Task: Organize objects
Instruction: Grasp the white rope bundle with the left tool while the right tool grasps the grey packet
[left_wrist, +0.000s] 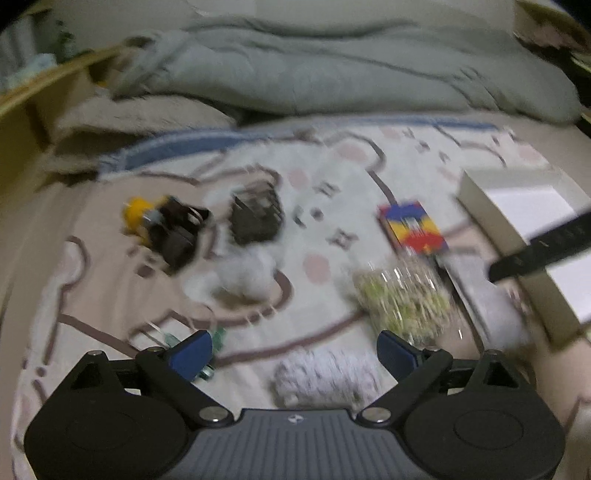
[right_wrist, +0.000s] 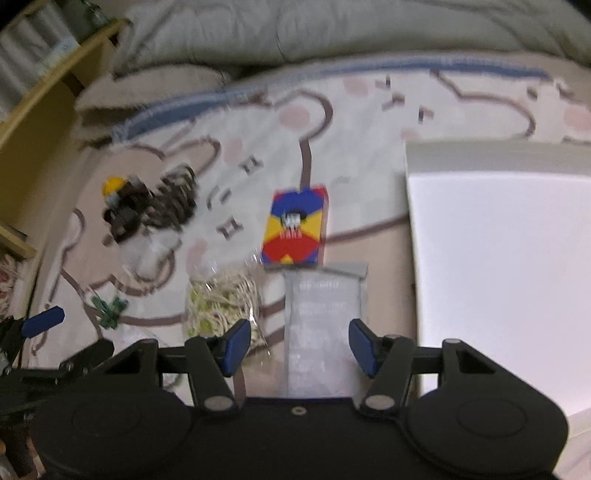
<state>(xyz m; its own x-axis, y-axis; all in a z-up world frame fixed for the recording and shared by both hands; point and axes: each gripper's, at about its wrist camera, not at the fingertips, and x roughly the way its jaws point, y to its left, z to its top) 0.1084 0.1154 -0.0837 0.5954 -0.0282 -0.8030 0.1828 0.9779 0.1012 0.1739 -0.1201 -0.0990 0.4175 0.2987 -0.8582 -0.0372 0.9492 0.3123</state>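
Observation:
Small objects lie on a patterned blanket (left_wrist: 332, 177). A colourful card box (left_wrist: 412, 227) (right_wrist: 295, 227), a clear bag of green-white bits (left_wrist: 402, 299) (right_wrist: 218, 302), a dark clip (left_wrist: 256, 218), a yellow-and-black toy (left_wrist: 162, 225) (right_wrist: 122, 206) and a grey pouch (right_wrist: 323, 325). An open white box (right_wrist: 498, 258) (left_wrist: 524, 221) stands at the right. My left gripper (left_wrist: 295, 350) is open above a white speckled item (left_wrist: 325, 376). My right gripper (right_wrist: 299, 345) is open over the grey pouch, jaws either side, not touching it.
A grey duvet (left_wrist: 332, 62) is bunched at the back. A wooden shelf (right_wrist: 44, 110) stands at the left. A small green item (right_wrist: 109, 308) lies near the left gripper's fingertip (right_wrist: 44, 319). The frames are motion-blurred.

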